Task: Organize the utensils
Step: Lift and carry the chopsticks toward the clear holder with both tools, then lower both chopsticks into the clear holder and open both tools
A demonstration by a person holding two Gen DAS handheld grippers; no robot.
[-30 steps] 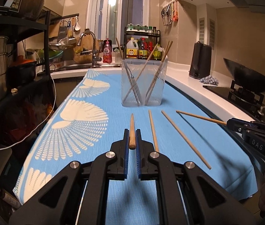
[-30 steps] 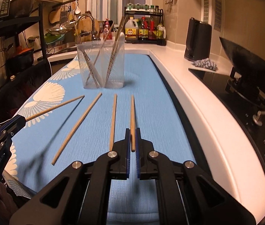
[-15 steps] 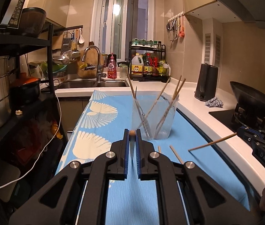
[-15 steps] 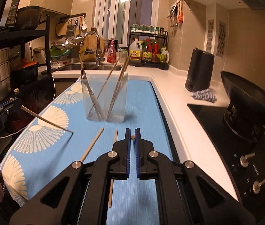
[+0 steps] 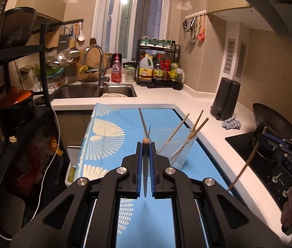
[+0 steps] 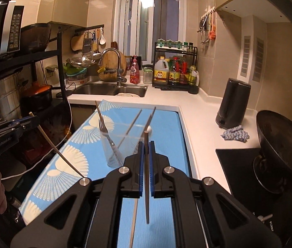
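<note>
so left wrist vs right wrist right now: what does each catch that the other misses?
Left wrist only: the right gripper with its chopstick hanging over the counter edge.
Right wrist only: the left gripper with its chopstick, the microwave, and a fork in the clear holder.
Both: the holder on the blue cloth, sink, black kettle and wok.

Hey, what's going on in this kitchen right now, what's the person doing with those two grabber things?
A person is sorting chopsticks into a clear holder on the blue cloth. The left gripper is shut on one wooden chopstick, lifted off the cloth and hanging steeply. The right gripper is shut on another chopstick, also lifted and near vertical. The holder already has chopsticks and a fork in it. At least one more chopstick lies on the cloth.
</note>
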